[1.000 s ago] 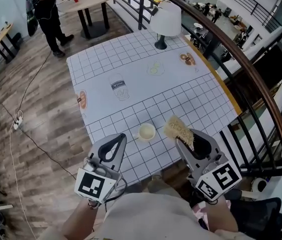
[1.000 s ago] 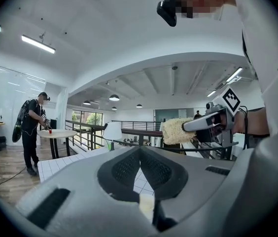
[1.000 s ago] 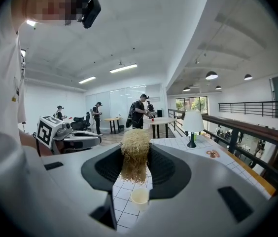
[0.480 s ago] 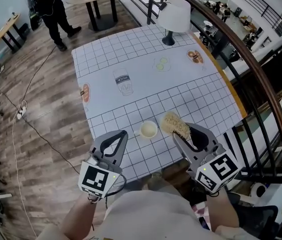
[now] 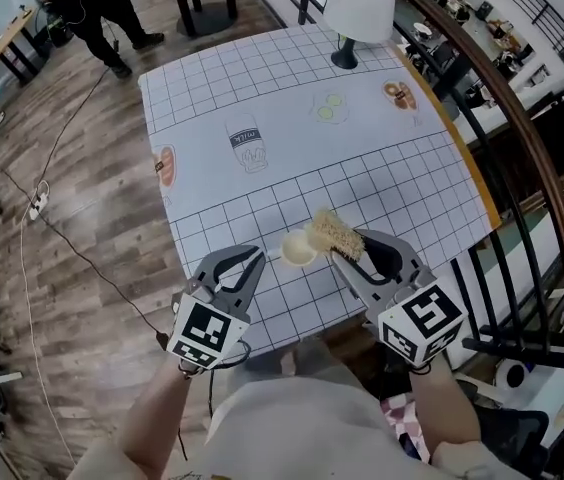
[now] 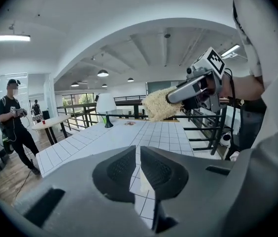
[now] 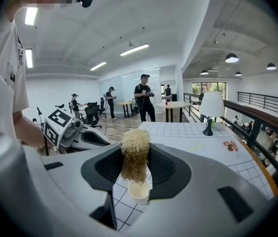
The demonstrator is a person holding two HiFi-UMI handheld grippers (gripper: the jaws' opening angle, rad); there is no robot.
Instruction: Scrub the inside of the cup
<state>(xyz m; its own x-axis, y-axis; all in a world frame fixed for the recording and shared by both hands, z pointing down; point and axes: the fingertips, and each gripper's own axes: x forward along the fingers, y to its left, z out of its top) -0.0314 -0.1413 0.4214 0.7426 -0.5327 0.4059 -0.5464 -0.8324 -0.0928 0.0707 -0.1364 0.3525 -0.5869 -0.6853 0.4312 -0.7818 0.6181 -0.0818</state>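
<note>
Ceiling strip lights (image 6: 9,37) are flooding the room brightly and evenly, only soft shadows are falling on the table (image 5: 262,98), and both gripper views are bending strongly toward dark circular edges, with the near foreground blurring.

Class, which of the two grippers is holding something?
The right gripper: its jaws clamp a straw-coloured scrubber, held near the cup. The left gripper has its jaws shut on nothing.

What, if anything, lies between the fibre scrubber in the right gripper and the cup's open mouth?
Nothing visible. The scrubber, clamped in the right gripper, hangs close to the open cup, with only air between them.
</note>
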